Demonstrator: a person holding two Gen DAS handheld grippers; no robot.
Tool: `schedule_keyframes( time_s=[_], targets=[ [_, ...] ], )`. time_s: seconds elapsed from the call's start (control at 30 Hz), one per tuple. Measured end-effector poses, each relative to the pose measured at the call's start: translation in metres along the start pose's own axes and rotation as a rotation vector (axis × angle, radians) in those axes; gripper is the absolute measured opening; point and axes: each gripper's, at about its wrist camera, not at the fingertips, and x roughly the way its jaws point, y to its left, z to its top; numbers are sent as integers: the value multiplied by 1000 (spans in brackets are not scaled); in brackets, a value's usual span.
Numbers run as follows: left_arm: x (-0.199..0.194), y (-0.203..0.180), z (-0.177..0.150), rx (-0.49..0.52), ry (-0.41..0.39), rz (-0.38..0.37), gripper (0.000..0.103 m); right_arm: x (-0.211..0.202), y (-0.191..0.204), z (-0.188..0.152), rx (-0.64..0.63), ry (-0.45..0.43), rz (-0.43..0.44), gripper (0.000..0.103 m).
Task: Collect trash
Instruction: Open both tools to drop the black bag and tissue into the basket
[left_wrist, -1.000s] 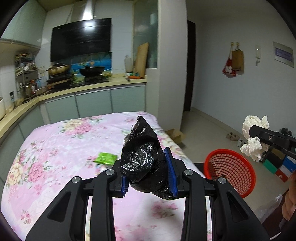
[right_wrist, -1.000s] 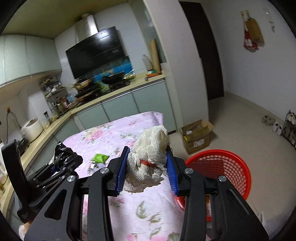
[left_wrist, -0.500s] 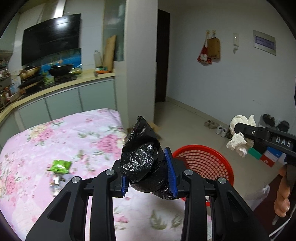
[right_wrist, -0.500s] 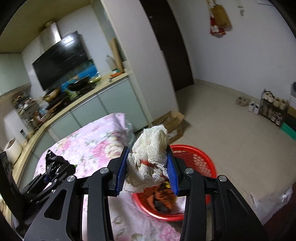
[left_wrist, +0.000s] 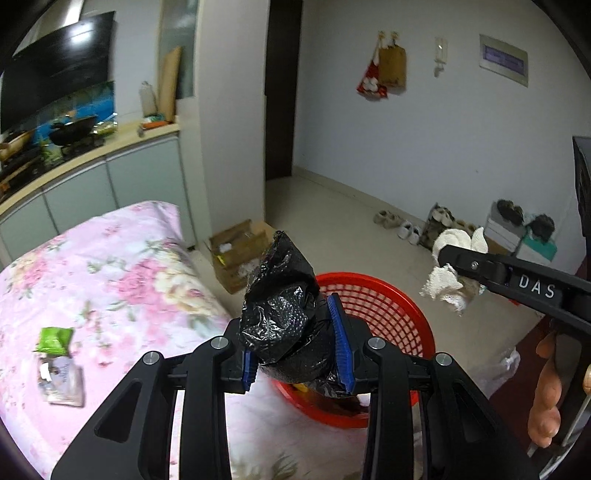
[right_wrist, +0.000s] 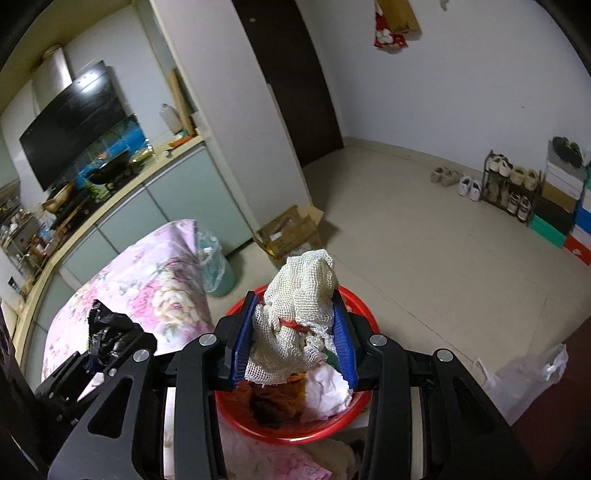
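Your right gripper (right_wrist: 291, 347) clamps the white mesh rag (right_wrist: 299, 317) above the round red plastic basket (right_wrist: 354, 410); your left gripper (left_wrist: 295, 347) pinches the crumpled black plastic bag (left_wrist: 284, 317). Centre each over the rim before releasing.

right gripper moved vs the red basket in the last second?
Yes. The right gripper, shut on the white mesh rag, has swung from over the bed to above the red basket.

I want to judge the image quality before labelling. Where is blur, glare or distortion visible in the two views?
Left wrist view: fisheye bends the walls, corners go dark; the green packet on the floral cloth is motion-blurred, while the black bag in the left gripper is sharp. Right wrist view: the same curving; light glares on the black range hood; the white mesh cloth is sharp.
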Motion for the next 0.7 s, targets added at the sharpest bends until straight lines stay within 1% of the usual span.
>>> schedule_keyframes(
  time_s=[0.1,0.17,0.23,0.3,0.33,0.37,0.4,0.43,0.53,0.7],
  targets=[
    [19,-8,-1,1,42,-35,32,5,-8,-1,24,10,-27,38],
    [29,-11,-3,2,67,-44,33,9,-12,-2,41,15,-34,43],
    [40,-15,-4,10,87,-46,34,15,-14,-4,46,25,-43,46],
    [47,-17,-6,10,101,-45,38,22,-18,-5,61,41,-40,50],
    [50,-17,-7,4,108,-46,45,27,-20,-7,77,57,-34,54],
    [51,-17,-7,-1,112,-47,55,31,-22,-8,89,68,-28,57],
    [52,-16,-8,-7,115,-48,60,34,-24,-8,99,76,-24,58],
    [52,-15,-8,-8,114,-47,67,36,-26,-8,111,86,-18,59],
    [49,-11,-9,-10,106,-35,72,36,-30,-7,130,90,-8,60],
    [33,9,-6,-43,77,-7,76,26,-23,-4,102,63,-2,60]
  ],
)
